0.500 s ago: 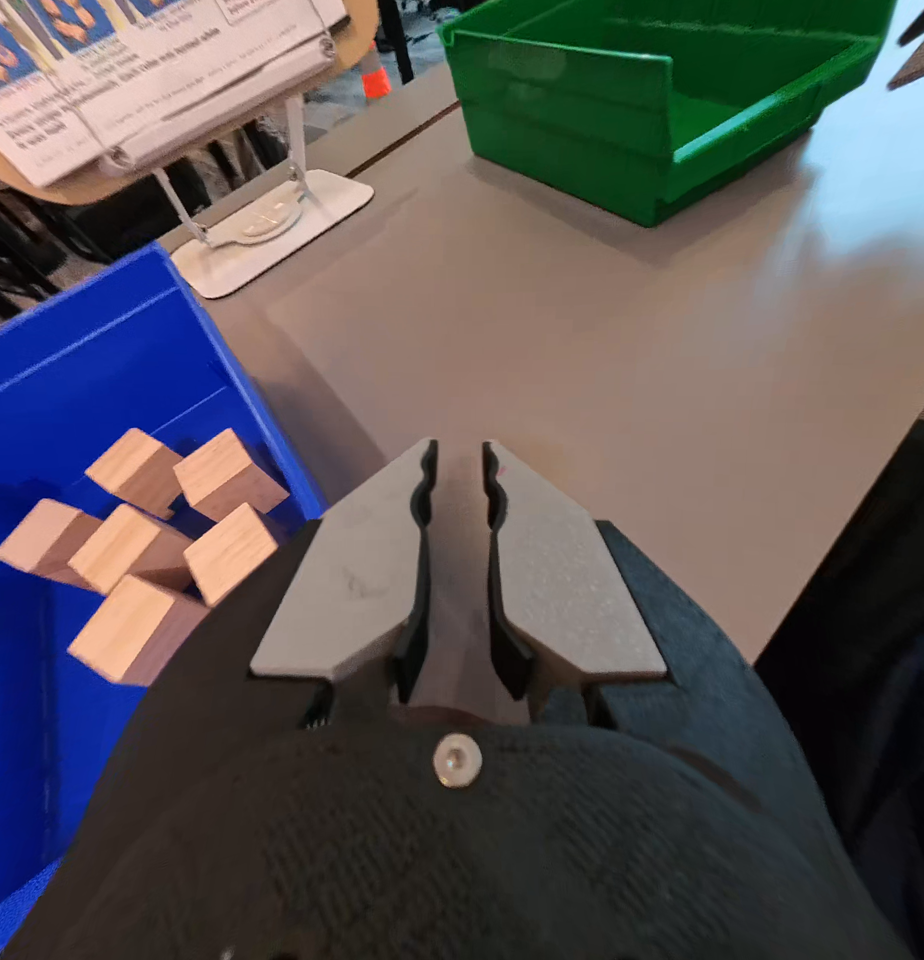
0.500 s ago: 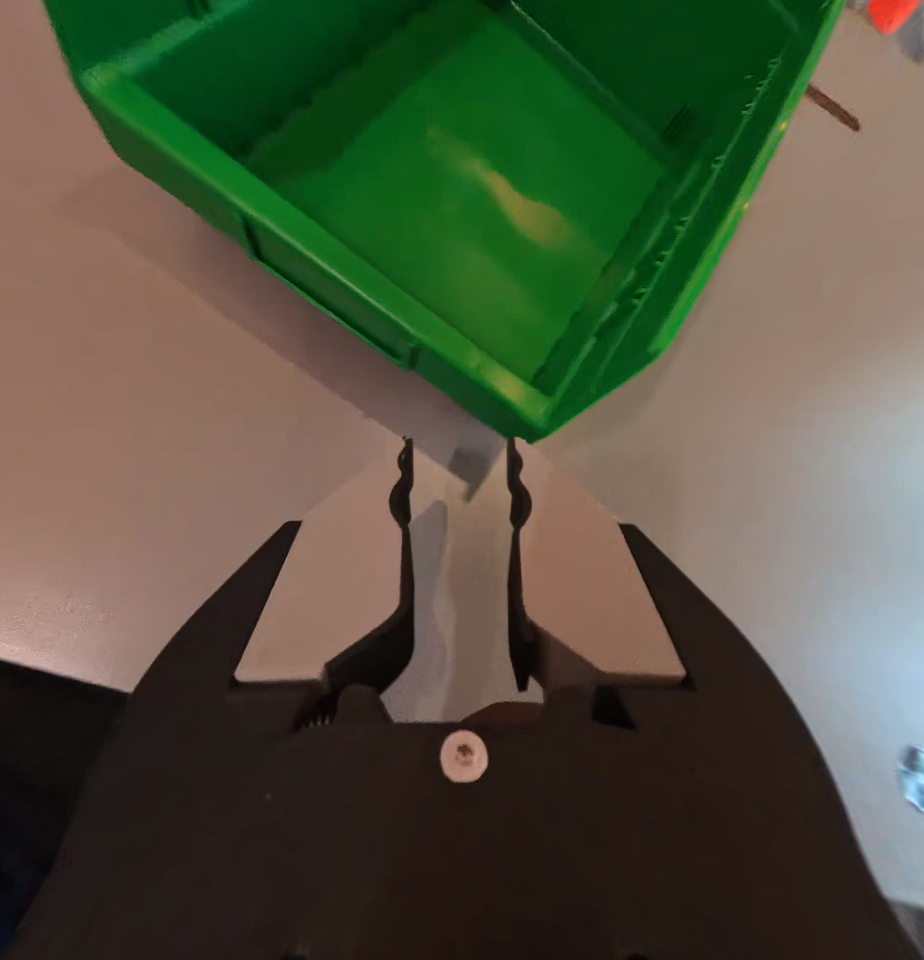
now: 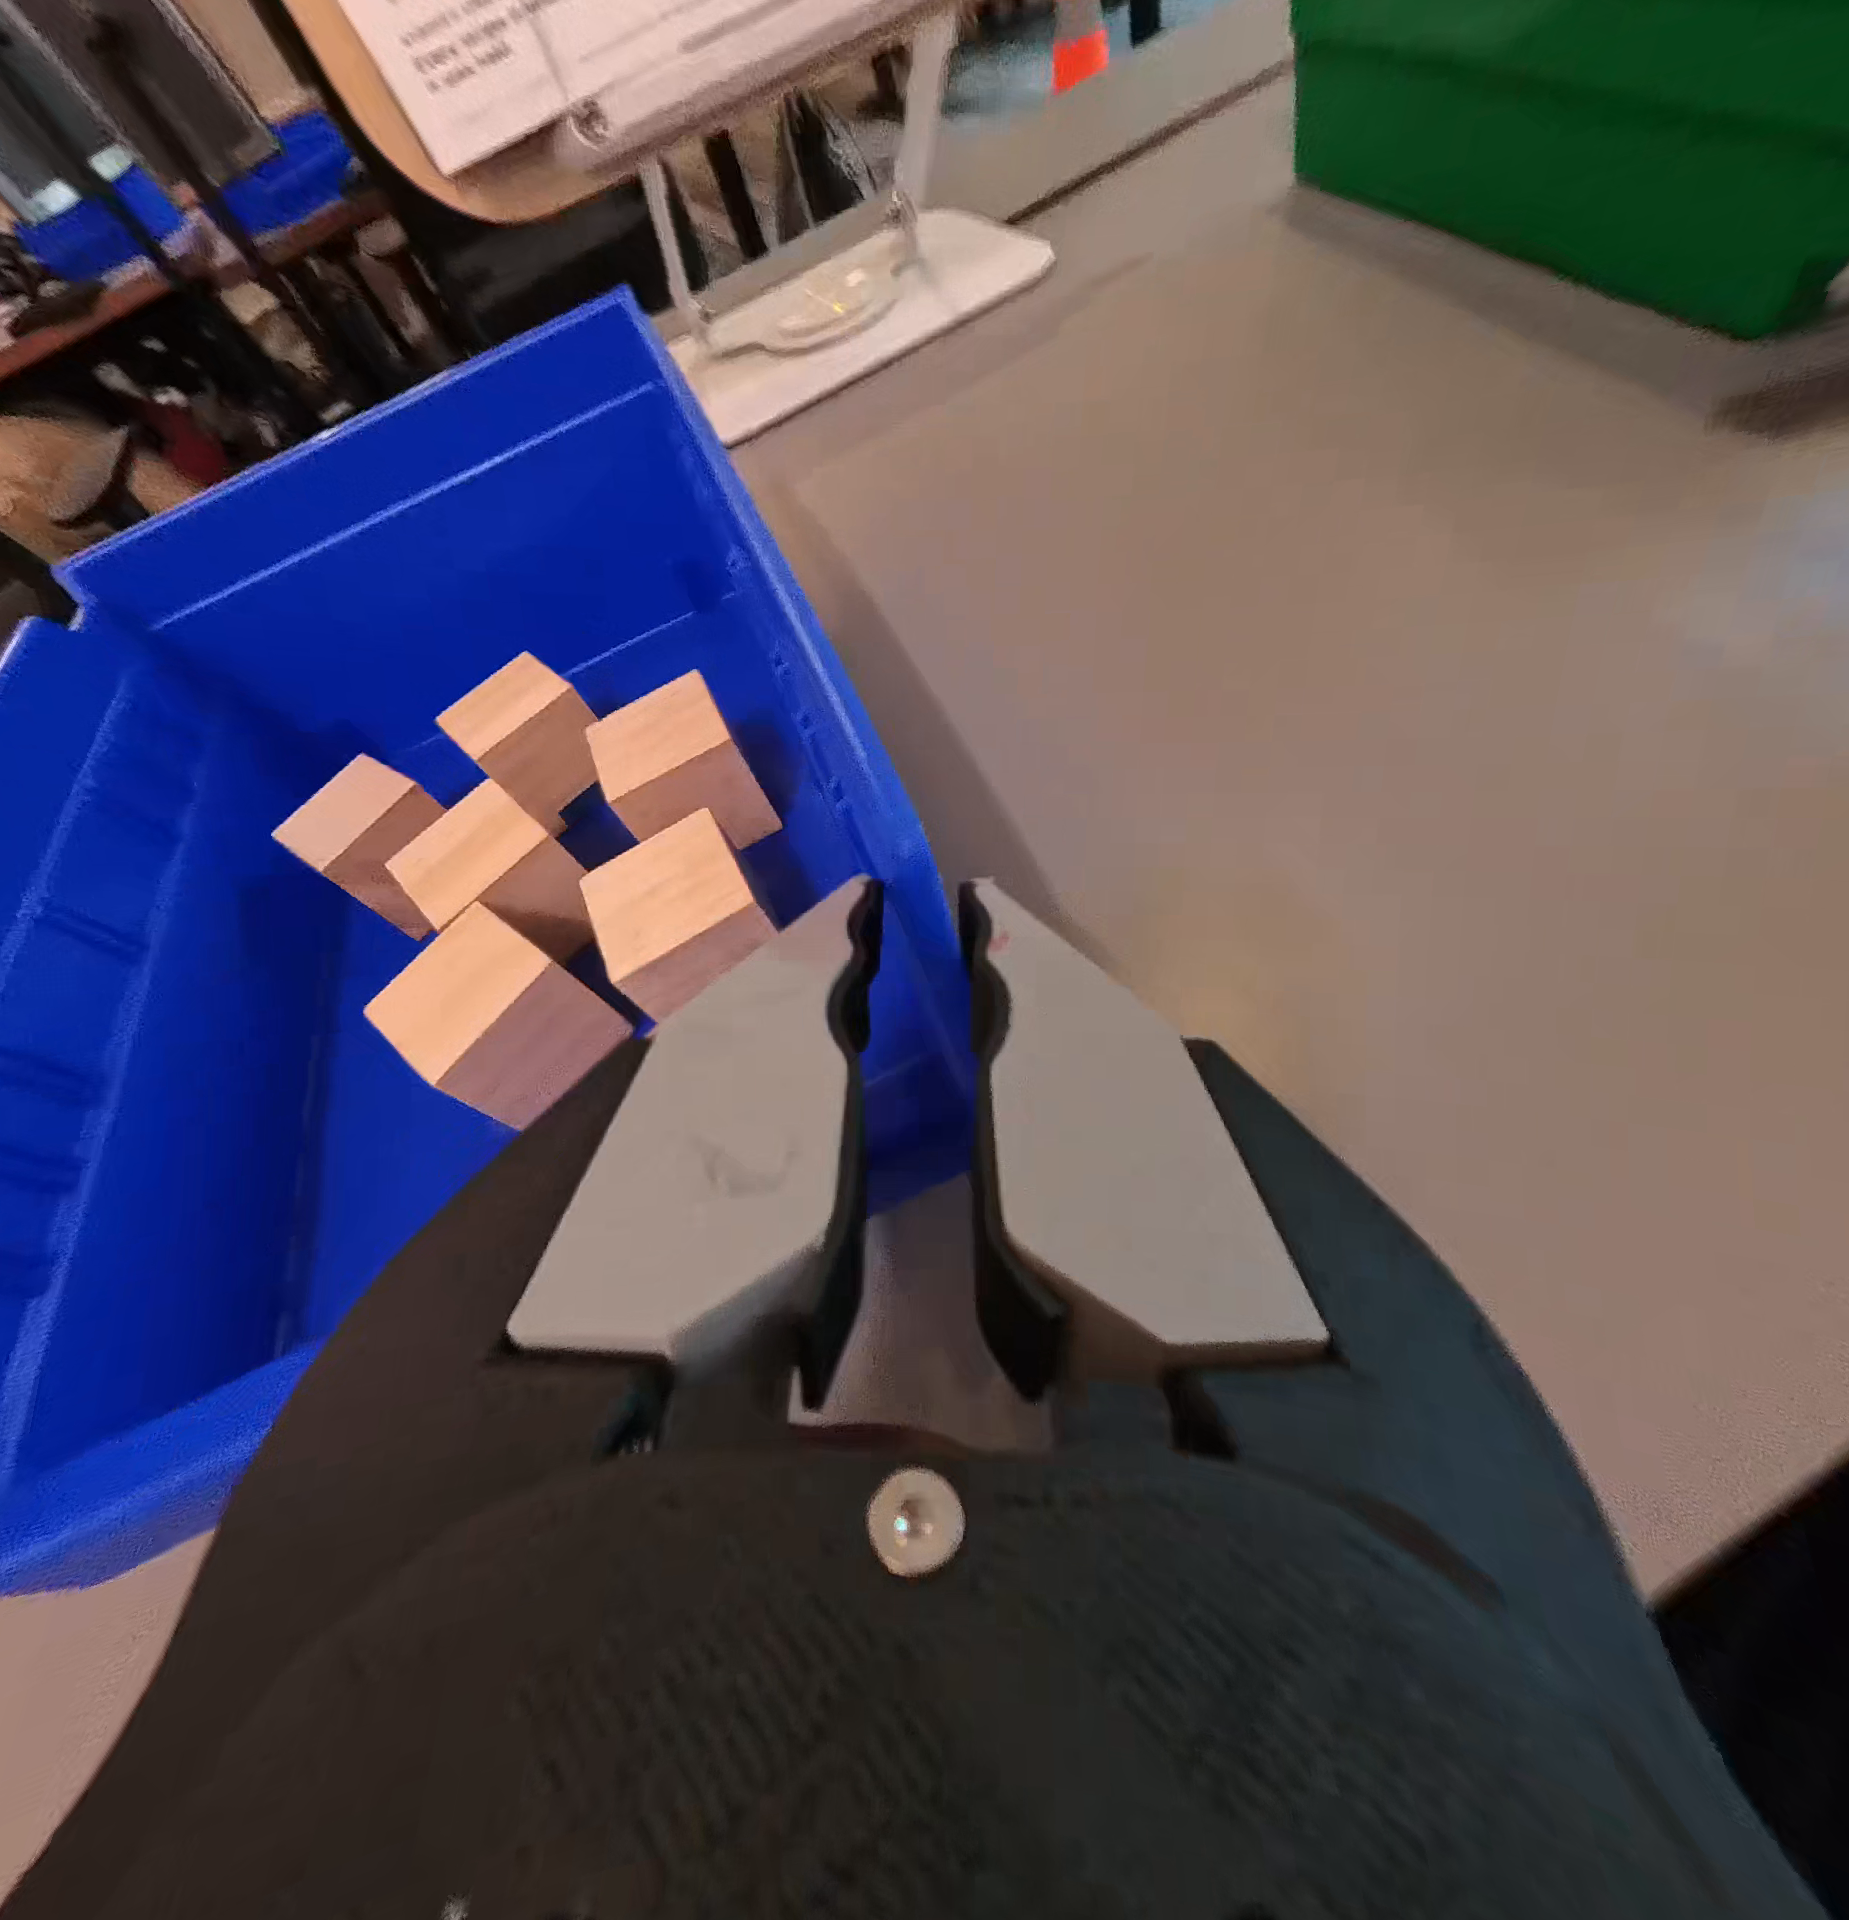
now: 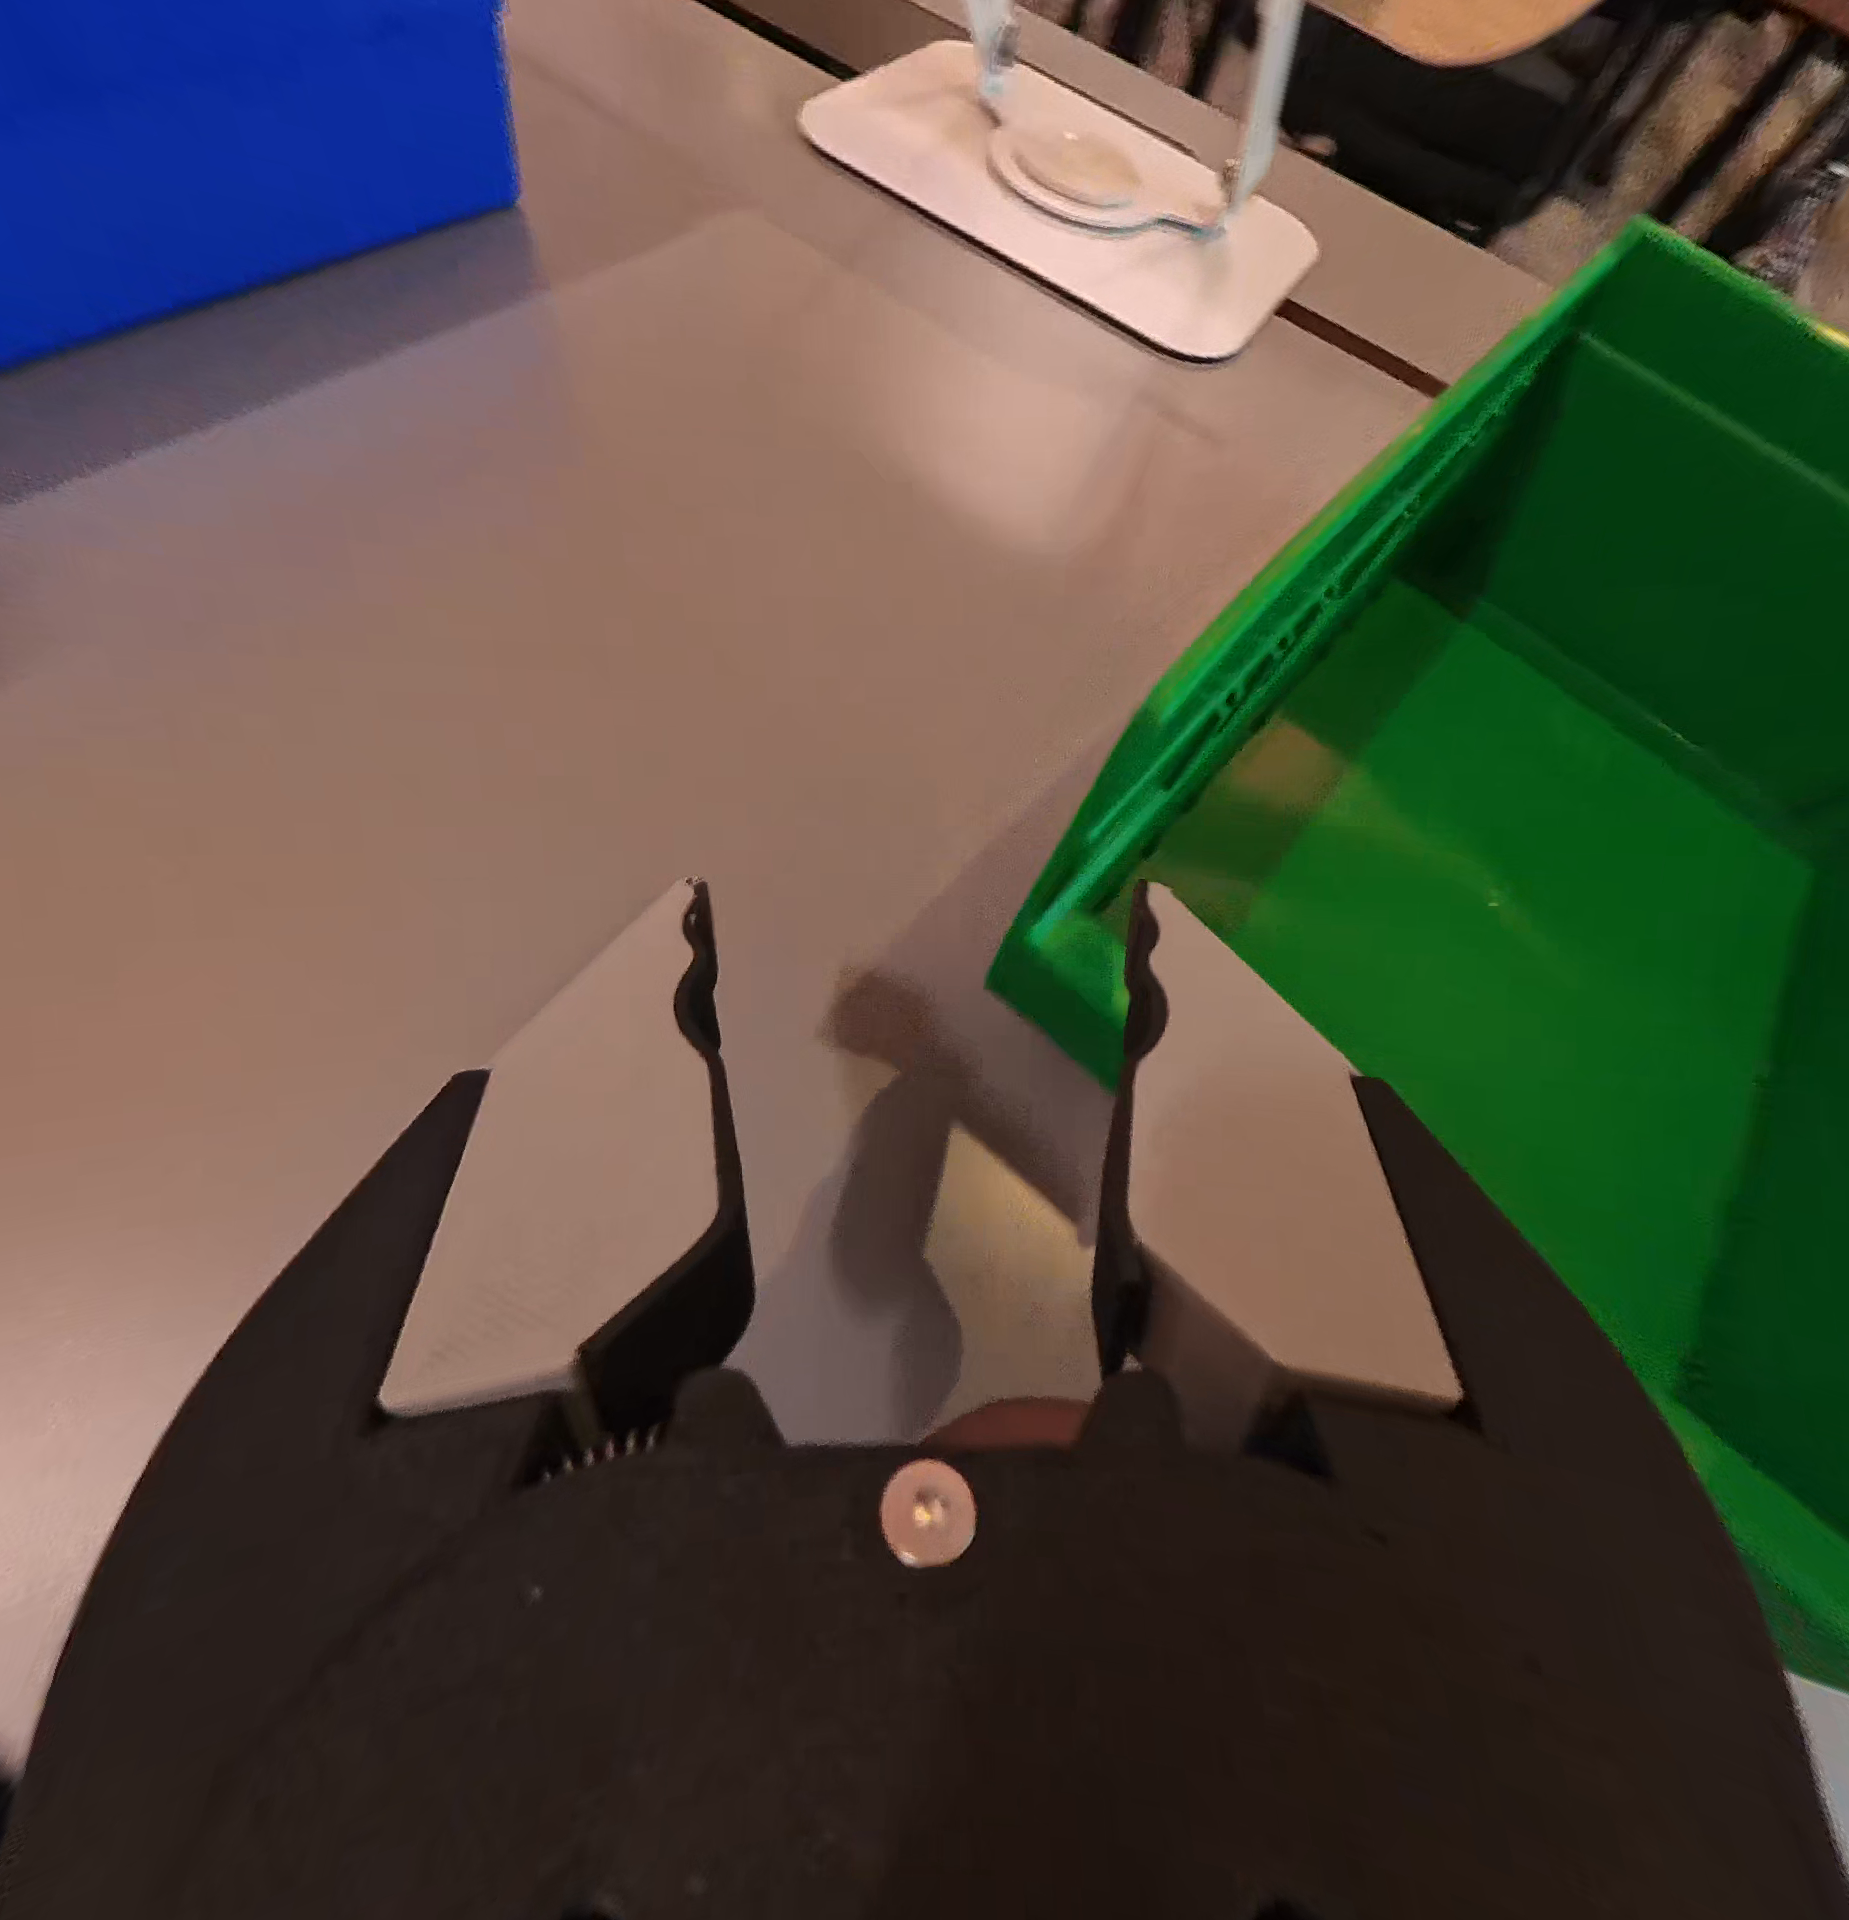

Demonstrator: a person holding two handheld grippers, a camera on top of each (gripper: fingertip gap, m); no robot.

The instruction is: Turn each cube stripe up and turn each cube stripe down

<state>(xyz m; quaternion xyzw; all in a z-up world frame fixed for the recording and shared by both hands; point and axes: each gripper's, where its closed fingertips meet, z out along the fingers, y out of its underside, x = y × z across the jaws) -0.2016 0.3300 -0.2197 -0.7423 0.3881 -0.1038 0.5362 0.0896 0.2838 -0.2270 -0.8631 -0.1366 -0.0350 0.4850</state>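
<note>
Several plain wooden cubes [image 3: 546, 862] lie clustered in a blue bin [image 3: 380, 520] at the left of the left wrist view. No stripe shows on any visible face. My left gripper [image 3: 920, 899] is empty and hovers over the bin's right wall, just right of the cubes, with its fingers only slightly apart. My right gripper [image 4: 918, 894] is wide open and empty above the grey table [image 4: 484, 727]. Its right fingertip is at the near corner of an empty green bin [image 4: 1522, 935]. The blue bin's outer wall [image 4: 224, 156] shows at the right wrist view's top left.
A document stand with a white base [image 3: 878, 301] sits at the table's far edge between the bins, and it also shows in the right wrist view [image 4: 1086, 229]. The green bin [image 3: 1585, 166] is far right. The table's front edge runs at lower right [image 3: 1730, 1507].
My left gripper has swung left towards the blue bin, so the cubes sit nearer its tips. My right gripper has turned left off the green bin and its fingers have opened wider.
</note>
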